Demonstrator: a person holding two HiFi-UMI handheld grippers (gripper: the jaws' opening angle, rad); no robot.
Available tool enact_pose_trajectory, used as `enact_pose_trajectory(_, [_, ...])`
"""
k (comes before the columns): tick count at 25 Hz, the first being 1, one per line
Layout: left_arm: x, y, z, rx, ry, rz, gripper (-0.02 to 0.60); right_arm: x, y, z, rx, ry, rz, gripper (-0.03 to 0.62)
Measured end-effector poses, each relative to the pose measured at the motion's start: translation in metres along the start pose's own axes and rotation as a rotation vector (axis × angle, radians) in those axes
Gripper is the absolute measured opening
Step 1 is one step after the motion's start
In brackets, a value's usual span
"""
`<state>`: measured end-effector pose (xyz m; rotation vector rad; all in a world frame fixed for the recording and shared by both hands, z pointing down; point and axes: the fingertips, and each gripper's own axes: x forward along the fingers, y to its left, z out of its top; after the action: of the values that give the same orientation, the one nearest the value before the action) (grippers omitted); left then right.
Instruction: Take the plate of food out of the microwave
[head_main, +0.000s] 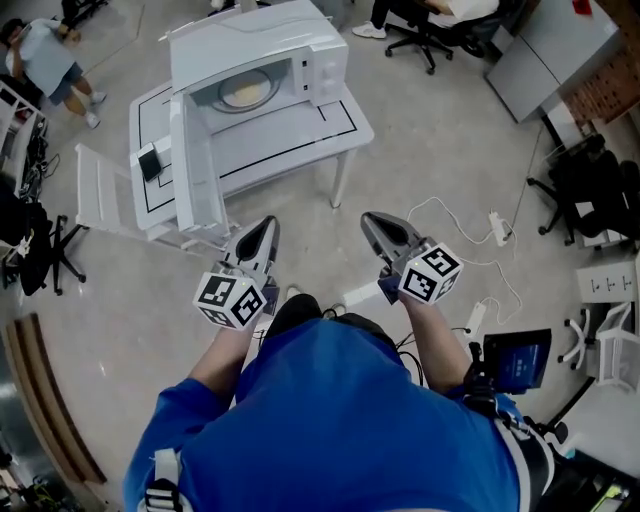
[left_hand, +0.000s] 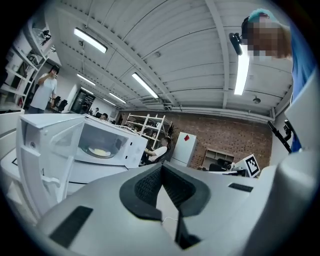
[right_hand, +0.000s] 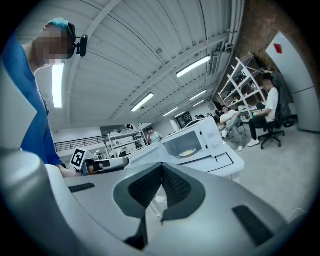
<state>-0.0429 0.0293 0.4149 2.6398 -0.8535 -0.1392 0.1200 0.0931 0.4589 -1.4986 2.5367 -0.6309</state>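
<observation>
A white microwave (head_main: 262, 55) stands on a white table (head_main: 335, 122), its door (head_main: 196, 165) swung wide open to the left. Inside on the turntable lies the plate of food (head_main: 246, 93), pale yellow; it also shows in the left gripper view as the plate (left_hand: 100, 152) and in the right gripper view as the plate (right_hand: 188, 153). My left gripper (head_main: 266, 226) and right gripper (head_main: 371, 221) hang side by side over the floor, short of the table, both shut and holding nothing. Both point towards the microwave (left_hand: 112, 142).
A small black device (head_main: 150, 162) lies on the table's left end. A white slatted chair (head_main: 100, 190) stands left of the table. Cables and a power strip (head_main: 497, 228) lie on the floor at the right. Office chairs (head_main: 585, 195) and a person (head_main: 45, 55) are further off.
</observation>
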Motion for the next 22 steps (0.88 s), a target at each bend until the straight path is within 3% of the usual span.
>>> enact_pose_trajectory(11, [0.063, 0.044, 0.018, -0.019, -0.059, 0.087, 0.009, 0.075, -0.040, 0.027, -0.041, 0.086, 0.114, -0.007])
enact_pose_trajectory(22, [0.093, 0.086, 0.042, -0.028, -0.097, 0.158, 0.011, 0.147, -0.063, 0.050, -0.072, 0.144, 0.189, -0.008])
